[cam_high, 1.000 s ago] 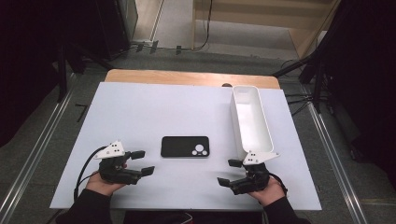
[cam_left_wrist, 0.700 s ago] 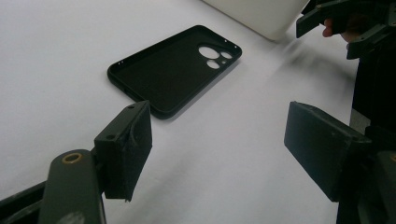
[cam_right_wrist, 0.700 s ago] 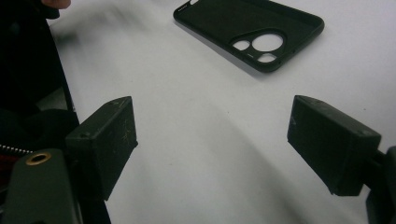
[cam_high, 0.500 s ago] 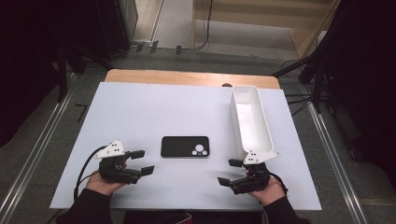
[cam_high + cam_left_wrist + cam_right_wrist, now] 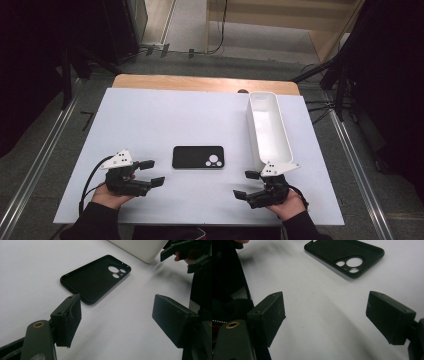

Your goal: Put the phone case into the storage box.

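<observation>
A black phone case lies flat, hollow side up, near the middle of the white table top; its camera cut-outs face right. My left gripper rests at the front left, open and empty, jaws pointing right toward the case. At the front right my right gripper is also open with nothing between its jaws, pointing left; the case lies ahead of it. Both grippers sit a short way from the case, touching nothing.
A long white tray stands empty along the right side, its near end just behind my right gripper. A wooden strip edges the far side of the table. The other gripper appears at the top right of the left gripper view.
</observation>
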`<state>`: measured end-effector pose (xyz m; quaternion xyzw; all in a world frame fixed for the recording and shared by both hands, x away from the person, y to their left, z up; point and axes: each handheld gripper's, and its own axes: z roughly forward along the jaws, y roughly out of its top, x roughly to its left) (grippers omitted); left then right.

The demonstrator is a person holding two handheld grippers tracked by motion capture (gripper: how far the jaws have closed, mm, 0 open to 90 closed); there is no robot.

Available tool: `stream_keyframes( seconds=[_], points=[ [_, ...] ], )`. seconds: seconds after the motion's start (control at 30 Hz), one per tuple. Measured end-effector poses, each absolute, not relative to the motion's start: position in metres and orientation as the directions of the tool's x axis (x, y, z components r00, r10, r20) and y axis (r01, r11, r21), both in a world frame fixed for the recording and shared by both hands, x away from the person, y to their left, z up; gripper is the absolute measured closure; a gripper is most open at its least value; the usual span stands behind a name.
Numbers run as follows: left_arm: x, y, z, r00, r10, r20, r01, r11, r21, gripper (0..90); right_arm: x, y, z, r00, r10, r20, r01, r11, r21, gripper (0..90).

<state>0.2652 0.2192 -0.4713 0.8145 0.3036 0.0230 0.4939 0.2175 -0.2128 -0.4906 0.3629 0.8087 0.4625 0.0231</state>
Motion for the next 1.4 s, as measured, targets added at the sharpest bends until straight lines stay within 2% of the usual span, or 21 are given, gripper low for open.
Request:
stream_keyframes(
  seconds=[0.47, 0.8, 1.17, 1.4],
  points=[
    [0.272, 0.222, -0.466, 0.777, 0.592, -0.215, 0.457, -0.296, 0.839, 23.3, 0.217, -0.213, -0.491, -0.736, 0.607, 0.301, 0.567, 0.309, 0.763, 14.3],
    [0.279, 0.220, -0.465, 0.762, 0.601, -0.240, 0.477, -0.272, 0.836, 23.4, 0.217, -0.213, -0.491, -0.738, 0.607, 0.295, 0.563, 0.311, 0.766, 14.3],
    [0.294, 0.211, -0.463, 0.754, 0.625, -0.201, 0.460, -0.283, 0.842, 24.0, 0.217, -0.212, -0.491, -0.739, 0.607, 0.294, 0.562, 0.314, 0.765, 14.3],
    [0.306, 0.203, -0.461, 0.744, 0.627, -0.231, 0.481, -0.263, 0.836, 24.0, 0.217, -0.213, -0.491, -0.739, 0.607, 0.290, 0.562, 0.320, 0.762, 14.3]
  ],
)
